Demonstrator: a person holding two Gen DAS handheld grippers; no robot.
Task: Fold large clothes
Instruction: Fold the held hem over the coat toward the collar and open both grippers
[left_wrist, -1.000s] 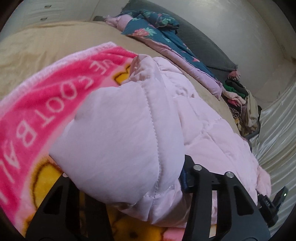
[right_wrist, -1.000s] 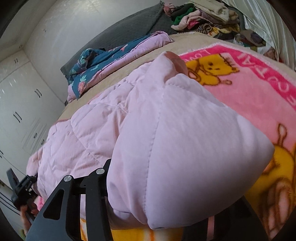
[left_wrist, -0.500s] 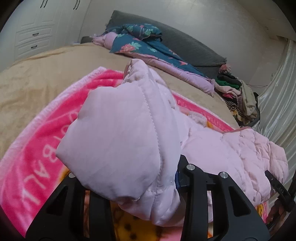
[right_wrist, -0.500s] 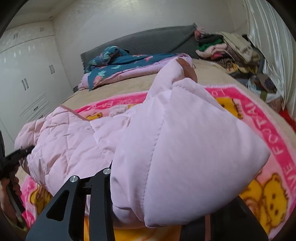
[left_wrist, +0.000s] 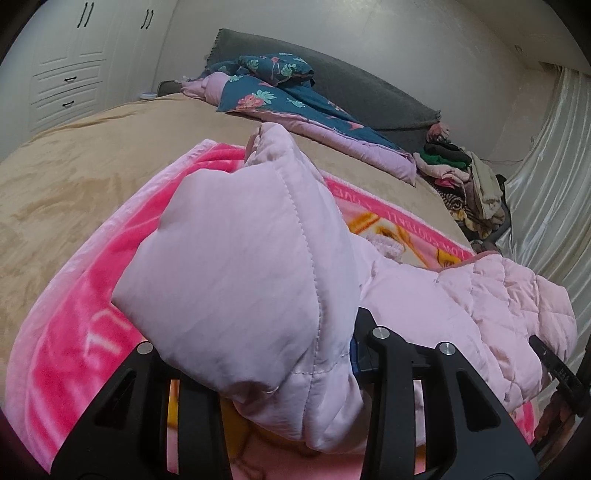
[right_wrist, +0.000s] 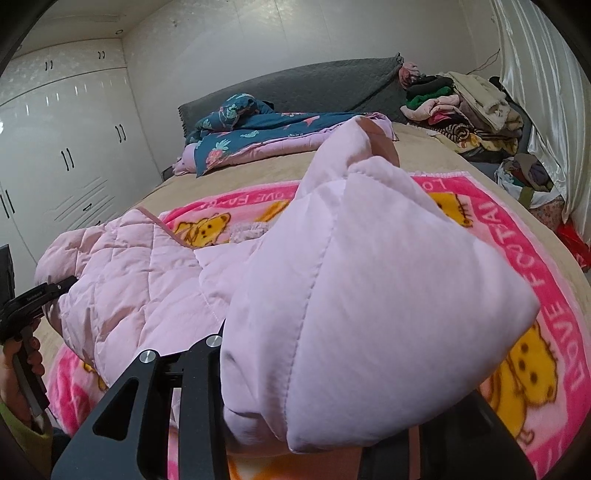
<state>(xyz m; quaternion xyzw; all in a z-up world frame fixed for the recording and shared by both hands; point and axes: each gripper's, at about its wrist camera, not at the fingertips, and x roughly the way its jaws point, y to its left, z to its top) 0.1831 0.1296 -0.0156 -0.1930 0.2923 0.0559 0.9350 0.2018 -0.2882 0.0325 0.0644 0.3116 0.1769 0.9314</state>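
Lifted higher than a second ago, both corners of the pink padded jacket hang clamped in the left hand-held gripper and right hand-held gripper, above the pink bear blanket on the bed; farther off, the floral quilt.

Pink bear-print blanket on tan bedspread, floral quilt, grey headboard, heaped clothes, white wardrobes
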